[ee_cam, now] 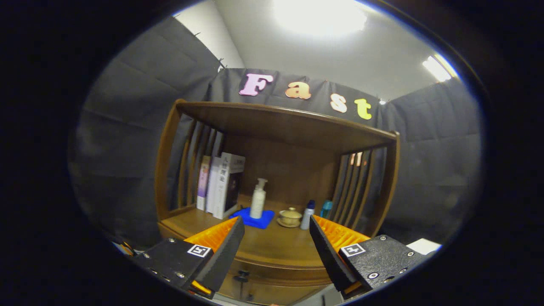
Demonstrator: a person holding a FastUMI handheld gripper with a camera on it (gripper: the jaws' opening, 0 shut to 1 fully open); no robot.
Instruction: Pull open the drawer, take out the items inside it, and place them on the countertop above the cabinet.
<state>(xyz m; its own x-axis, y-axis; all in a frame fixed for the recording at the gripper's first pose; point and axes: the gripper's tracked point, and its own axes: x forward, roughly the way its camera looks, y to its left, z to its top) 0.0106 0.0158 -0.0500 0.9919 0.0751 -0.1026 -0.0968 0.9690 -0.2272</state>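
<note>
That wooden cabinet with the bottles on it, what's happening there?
A person is holding a gripper in front of a wooden cabinet. Its fingers are spread open with nothing between them, aimed at the countertop. The drawer just below looks closed, its dark knob showing low between the fingers. On the countertop beyond them stand some books, a pump bottle on a blue cloth, a small lidded cup and two little bottles. Nothing is being grasped yet.

gripper point(276, 238): two wedge-shaped fingers, spread apart
finger backs: ribbed
mounts: speckled plates with silver screws
markings: square black-and-white tag behind each finger
</note>
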